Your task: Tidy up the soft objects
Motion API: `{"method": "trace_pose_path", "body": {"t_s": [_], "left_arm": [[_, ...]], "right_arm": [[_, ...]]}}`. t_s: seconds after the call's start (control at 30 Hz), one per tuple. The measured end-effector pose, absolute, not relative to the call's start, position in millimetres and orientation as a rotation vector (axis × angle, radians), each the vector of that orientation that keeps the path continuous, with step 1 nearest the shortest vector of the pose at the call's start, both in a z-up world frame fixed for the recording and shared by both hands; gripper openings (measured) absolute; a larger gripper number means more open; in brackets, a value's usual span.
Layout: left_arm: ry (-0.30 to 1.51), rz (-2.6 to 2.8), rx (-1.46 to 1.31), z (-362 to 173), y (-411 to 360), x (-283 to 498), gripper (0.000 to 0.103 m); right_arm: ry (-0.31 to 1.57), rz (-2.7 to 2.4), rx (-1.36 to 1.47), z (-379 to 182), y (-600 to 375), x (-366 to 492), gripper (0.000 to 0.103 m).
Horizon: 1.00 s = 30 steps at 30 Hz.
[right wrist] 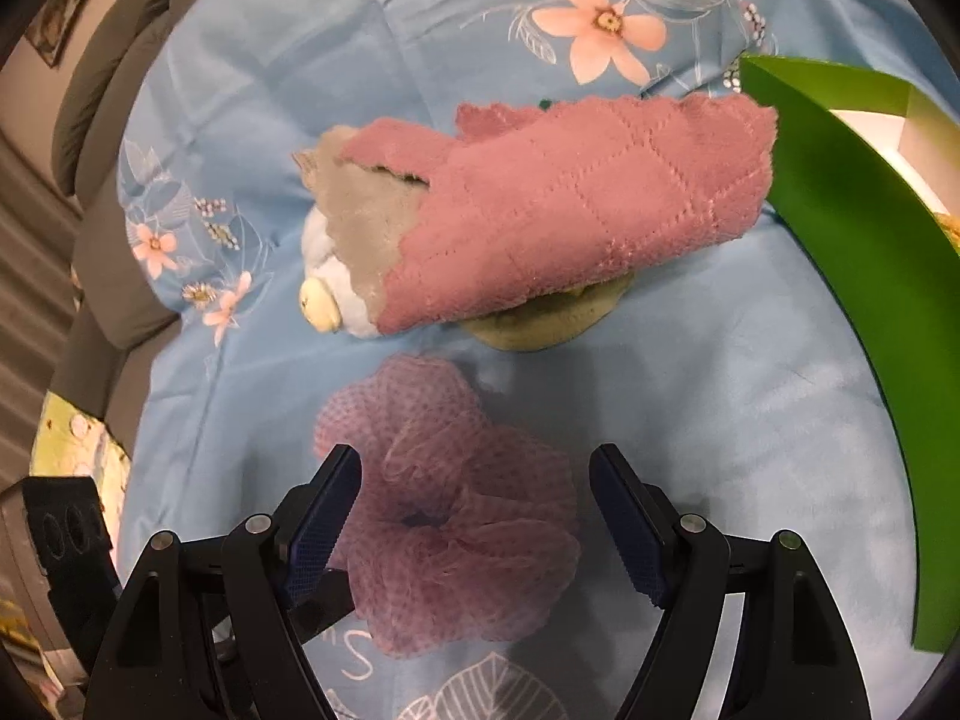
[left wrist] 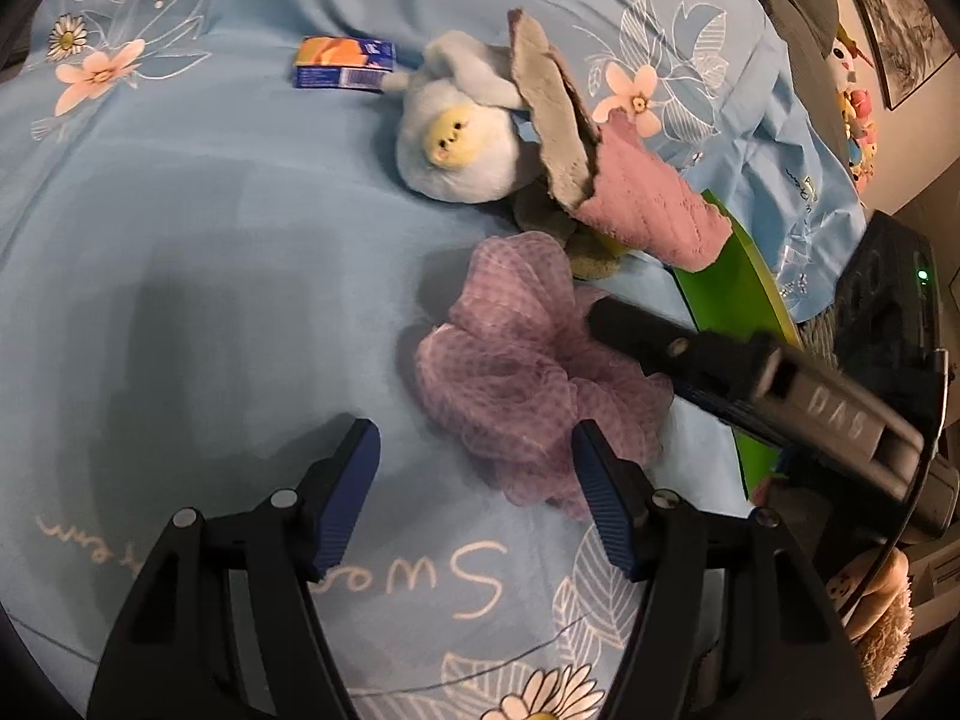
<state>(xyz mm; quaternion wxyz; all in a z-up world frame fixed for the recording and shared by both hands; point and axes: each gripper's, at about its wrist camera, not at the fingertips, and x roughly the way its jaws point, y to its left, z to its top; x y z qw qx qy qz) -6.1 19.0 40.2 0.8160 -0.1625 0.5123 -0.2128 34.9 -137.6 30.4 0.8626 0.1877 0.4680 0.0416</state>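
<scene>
Green box (right wrist: 852,252) open at bedsheet's (right wrist: 720,390) edge, contents unclear, purple mesh pouf (right wrist: 444,516) between right gripper's (right wrist: 477,522) parted jaws, left gripper (left wrist: 474,495) open, empty

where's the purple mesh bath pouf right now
On the blue floral sheet, the purple bath pouf lies between the open right gripper fingers, near the pink towel.

Light blue floral bedsheet (left wrist: 210,240), printed with pink flowers and white script.
Bearing a purple mesh pouf (left wrist: 516,372), a blue plush toy (left wrist: 456,144), a pink-and-grey cloth (right wrist: 540,222), a small orange-blue box (left wrist: 345,62), a green box (right wrist: 870,276).
</scene>
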Motion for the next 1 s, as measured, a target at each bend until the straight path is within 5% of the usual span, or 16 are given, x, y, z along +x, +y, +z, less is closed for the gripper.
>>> {"method": "trace_pose_path", "body": {"t_s": [0.07,0.23,0.33,0.37,0.43,1.0], "left_arm": [[1.091,-0.455,-0.337,39,15,-3,0.06],[1.085,-0.473,-0.305,36,-1,6,0.025],[1.07,-0.482,-0.292,38,-7,8,0.016],[1.065,-0.479,-0.266,40,-11,7,0.015],[1.037,-0.47,-0.246,46,-17,4,0.013],[0.805,-0.639,-0.066,149,-141,4,0.014]], "right_arm": [[1.03,0.122,0.392,19,-135,41,0.085],[1.0,0.173,0.394,16,-126,40,0.083],[0.995,0.163,0.343,16,-121,40,0.051],[1.001,0.183,0.36,16,-123,40,0.04],[1.007,0.217,0.416,17,-128,39,0.036],[0.643,0.097,0.567,120,-235,-22,0.036]]}}
